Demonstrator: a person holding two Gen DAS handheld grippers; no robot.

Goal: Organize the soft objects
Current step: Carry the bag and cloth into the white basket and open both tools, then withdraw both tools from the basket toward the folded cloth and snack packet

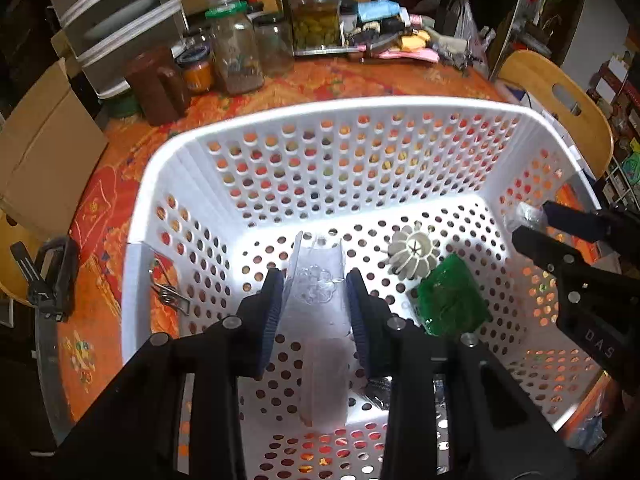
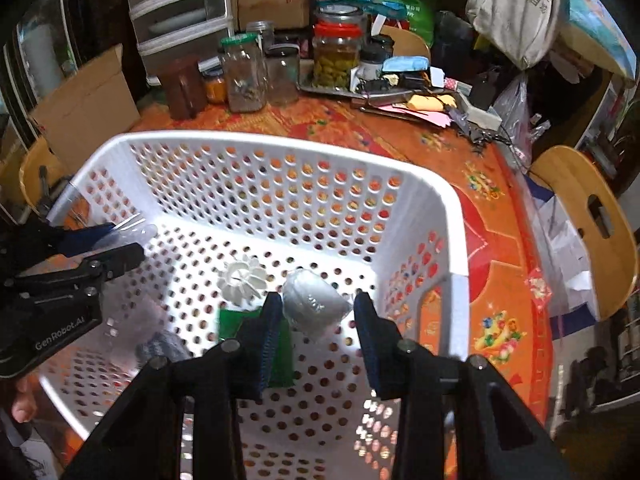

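We count one white basket [image 1: 328,112] on the worktop [image 1: 320,80], one white ribbed piece [image 1: 414,254] and one green pad [image 1: 452,296] inside. Behind stand two wooden chairs [image 1: 560,100]

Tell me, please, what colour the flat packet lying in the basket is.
Green; the flat packet shows best in the left wrist view.

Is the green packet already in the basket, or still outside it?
In. The green packet lies flat on the floor of the white basket, beside the white fluted piece, with neither gripper holding it.
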